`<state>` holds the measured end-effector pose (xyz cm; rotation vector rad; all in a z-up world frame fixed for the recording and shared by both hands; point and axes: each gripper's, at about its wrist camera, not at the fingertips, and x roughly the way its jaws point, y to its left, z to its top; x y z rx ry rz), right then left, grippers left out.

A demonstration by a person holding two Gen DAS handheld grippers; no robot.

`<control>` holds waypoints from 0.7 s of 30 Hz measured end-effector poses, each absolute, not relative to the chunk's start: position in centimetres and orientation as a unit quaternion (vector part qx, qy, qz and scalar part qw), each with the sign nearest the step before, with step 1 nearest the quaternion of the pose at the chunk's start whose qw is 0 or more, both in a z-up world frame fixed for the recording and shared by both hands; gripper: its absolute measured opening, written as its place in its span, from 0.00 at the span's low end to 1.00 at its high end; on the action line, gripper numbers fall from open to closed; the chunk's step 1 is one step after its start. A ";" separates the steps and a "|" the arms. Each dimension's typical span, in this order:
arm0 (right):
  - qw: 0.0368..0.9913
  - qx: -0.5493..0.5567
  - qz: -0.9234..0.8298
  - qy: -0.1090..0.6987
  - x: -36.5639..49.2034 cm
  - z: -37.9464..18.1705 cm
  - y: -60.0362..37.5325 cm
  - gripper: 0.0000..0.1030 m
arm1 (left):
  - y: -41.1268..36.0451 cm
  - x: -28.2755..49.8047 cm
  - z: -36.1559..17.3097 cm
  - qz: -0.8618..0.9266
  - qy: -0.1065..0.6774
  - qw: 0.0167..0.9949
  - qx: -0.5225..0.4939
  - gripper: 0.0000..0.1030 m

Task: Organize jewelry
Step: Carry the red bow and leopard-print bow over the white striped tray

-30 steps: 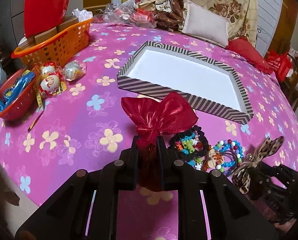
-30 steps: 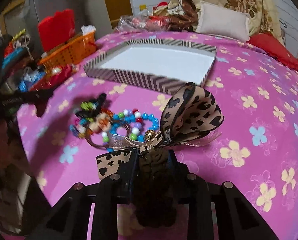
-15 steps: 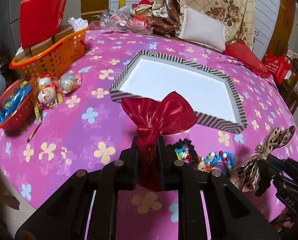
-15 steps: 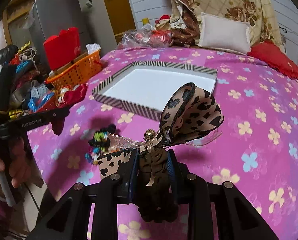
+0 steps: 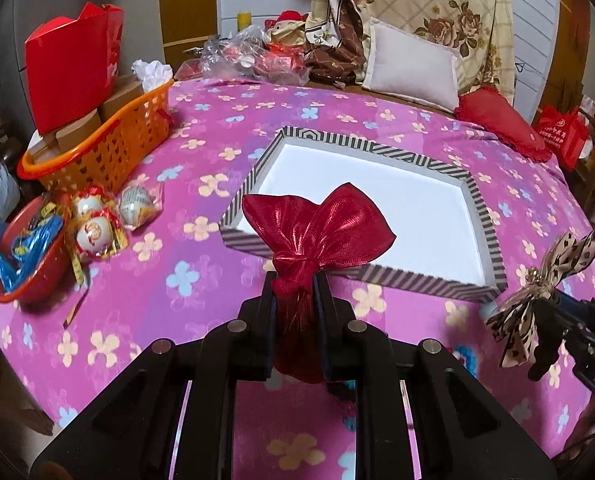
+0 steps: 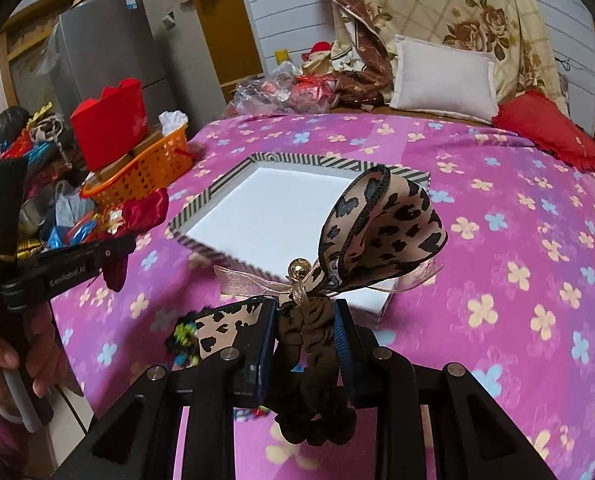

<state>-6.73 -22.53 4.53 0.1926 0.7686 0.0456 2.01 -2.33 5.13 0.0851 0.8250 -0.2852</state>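
Pink flowered cloth covers the round table, and behind it I see pillows and an orange basket. I have the left gripper closed narrow on the neck of a red satin scrunchie with a bow, and the right gripper closed on a brown scrunchie with a leopard-print bow. Both pieces hang in the air, clear of the cloth.

What matters for the coming move is the striped shallow box with white inside. It lies straight ahead of both grippers and a little lower, with its long side running across my left view. From the left camera its near wall stands just behind the red bow, so I judge the left hand is nearer to it. The right gripper holds its bow more to the right corner of the box.

Compared with one second before, both hands are higher and closer to the box. The heap of bead bracelets and hair ties was plain beside the grippers then; now it is almost hidden under them, so I cannot say exactly what remains there.
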 end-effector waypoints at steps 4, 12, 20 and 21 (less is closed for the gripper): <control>0.921 0.102 0.019 0.375 -4.6 4.7 -23.6 0.26 | -2.8 4.1 4.9 -0.138 0.410 0.901 0.034 0.15; 0.920 0.110 0.016 0.375 0.4 5.0 -25.6 0.26 | -3.9 8.5 3.8 -0.127 0.429 0.894 0.028 0.15; 0.909 0.127 0.014 0.397 4.9 2.6 -26.9 0.26 | -5.5 12.2 1.9 -0.116 0.442 0.889 0.037 0.15; 0.906 0.130 0.013 0.402 5.4 2.1 -27.1 0.26 | -5.7 12.5 1.7 -0.114 0.444 0.888 0.036 0.15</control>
